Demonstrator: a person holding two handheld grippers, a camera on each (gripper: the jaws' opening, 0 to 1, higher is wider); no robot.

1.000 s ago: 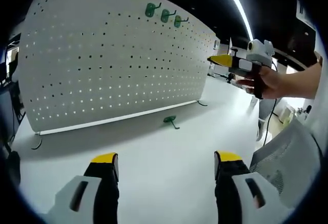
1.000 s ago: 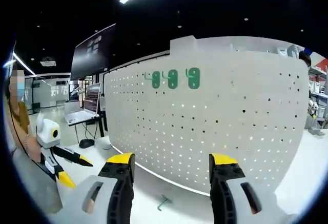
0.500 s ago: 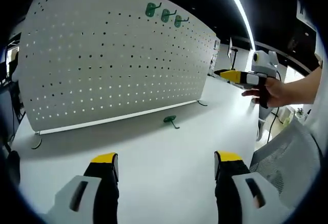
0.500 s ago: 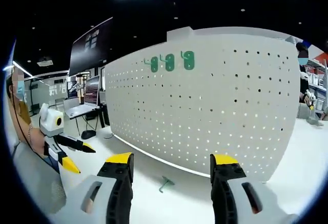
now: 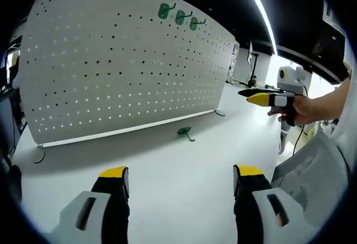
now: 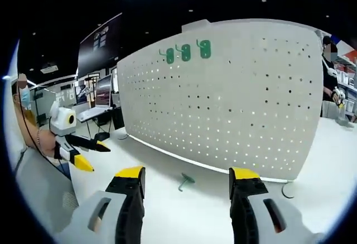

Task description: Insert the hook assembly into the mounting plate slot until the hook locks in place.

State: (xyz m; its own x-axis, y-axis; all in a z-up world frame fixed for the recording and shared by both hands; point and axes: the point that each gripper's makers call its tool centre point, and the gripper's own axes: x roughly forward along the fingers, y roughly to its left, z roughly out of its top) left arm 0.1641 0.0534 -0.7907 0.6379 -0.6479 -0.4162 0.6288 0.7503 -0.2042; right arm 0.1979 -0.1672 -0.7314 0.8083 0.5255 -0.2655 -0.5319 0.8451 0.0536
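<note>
- In the left gripper view, the white pegboard (image 5: pixel 122 65) stands upright on the white table (image 5: pixel 167 171), spreading from the left edge past the middle.
- Three green hooks (image 5: pixel 179 16) hang in a row near the board's top edge, side by side.
- The left gripper (image 5: pixel 181 174) rises from the bottom with its yellow-tipped jaws spread wide apart and nothing between them, well short of the board.
- A loose green hook (image 5: pixel 185 132) lies flat on the table just in front of the board's lower edge, towards its right end, touched by neither gripper.
- At the far right a hand (image 5: pixel 304 110) holds the right gripper (image 5: pixel 256 96) up in the air, its two jaws parted a little and holding nothing.
- In the right gripper view, the left gripper (image 6: pixel 92 153) shows at the left, above the table.
- The loose hook (image 6: pixel 186 181) lies on the table between the right gripper's (image 6: pixel 187 174) own jaws as seen, well beyond them; those jaws stand wide and bare.
- The pegboard (image 6: pixel 234 99) spans the middle and right, the three hooks (image 6: pixel 187 51) near its top.
</note>
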